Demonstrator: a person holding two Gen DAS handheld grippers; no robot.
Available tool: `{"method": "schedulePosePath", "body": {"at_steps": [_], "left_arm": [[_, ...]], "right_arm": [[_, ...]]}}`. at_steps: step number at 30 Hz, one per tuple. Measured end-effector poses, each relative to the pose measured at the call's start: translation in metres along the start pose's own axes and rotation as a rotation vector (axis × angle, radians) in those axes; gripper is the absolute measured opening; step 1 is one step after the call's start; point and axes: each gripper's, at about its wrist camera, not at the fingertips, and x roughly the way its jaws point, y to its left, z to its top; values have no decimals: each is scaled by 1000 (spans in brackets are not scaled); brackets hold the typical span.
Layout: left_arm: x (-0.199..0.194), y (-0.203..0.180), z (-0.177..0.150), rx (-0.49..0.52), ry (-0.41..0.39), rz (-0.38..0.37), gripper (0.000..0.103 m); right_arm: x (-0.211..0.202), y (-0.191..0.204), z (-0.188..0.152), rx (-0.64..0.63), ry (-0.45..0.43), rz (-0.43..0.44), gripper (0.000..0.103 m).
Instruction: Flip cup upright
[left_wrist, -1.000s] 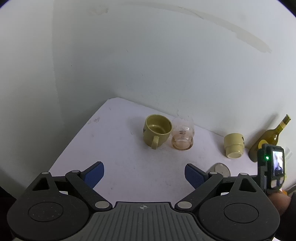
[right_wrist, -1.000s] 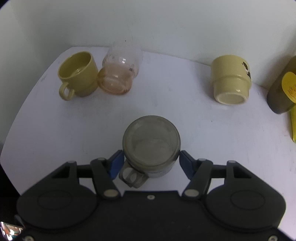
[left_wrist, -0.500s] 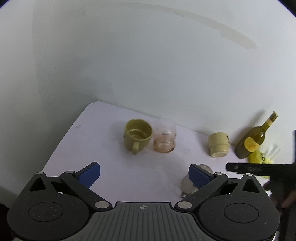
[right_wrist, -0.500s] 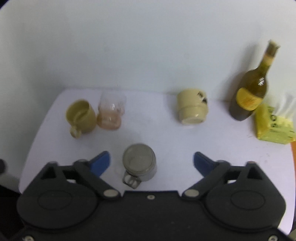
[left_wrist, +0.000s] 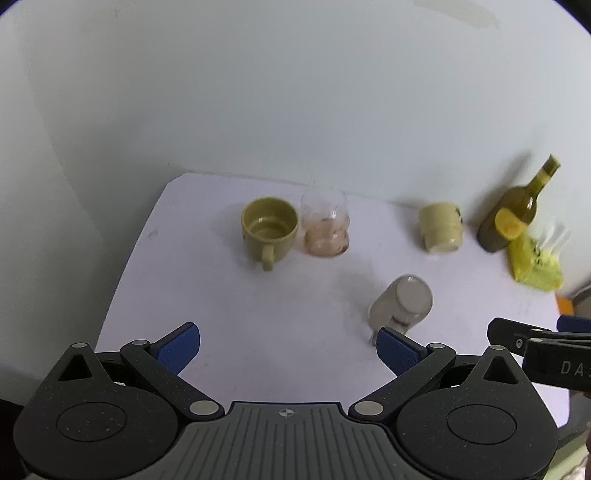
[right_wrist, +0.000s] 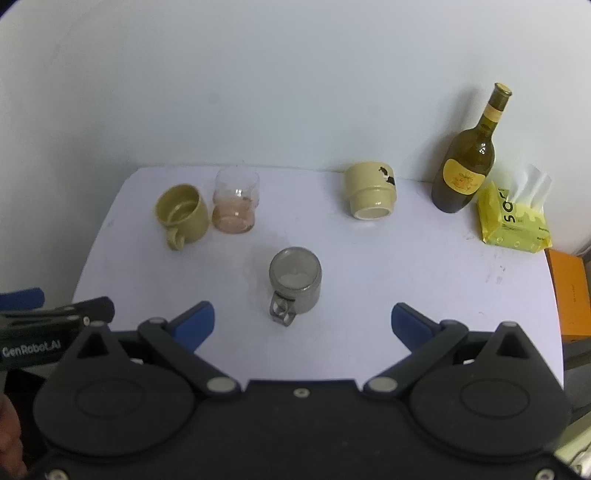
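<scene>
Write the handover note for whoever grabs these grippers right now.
Left gripper: open, empty.
Right gripper: open, empty, just short of the grey mug.
Grey mug stands mid-table, apparently mouth up, handle toward the right gripper; looks done.
Cream cup near the wall is not upright: probably left to flip.
Olive mug and glass are upright.

Grey mug's handle (left_wrist: 391, 325) behind tongs.
</scene>
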Motion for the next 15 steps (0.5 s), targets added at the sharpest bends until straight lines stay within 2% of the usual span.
{"method": "schedulePosePath", "body": {"at_steps": [3,15], "left_arm": [[0,1,-2,-3,8,-11,103],[1,6,-4,-44,21,27,103]], "right_arm": [[-1,3,0,-1,0,3,103],[0,20,1,-62,18,35,103]]}}
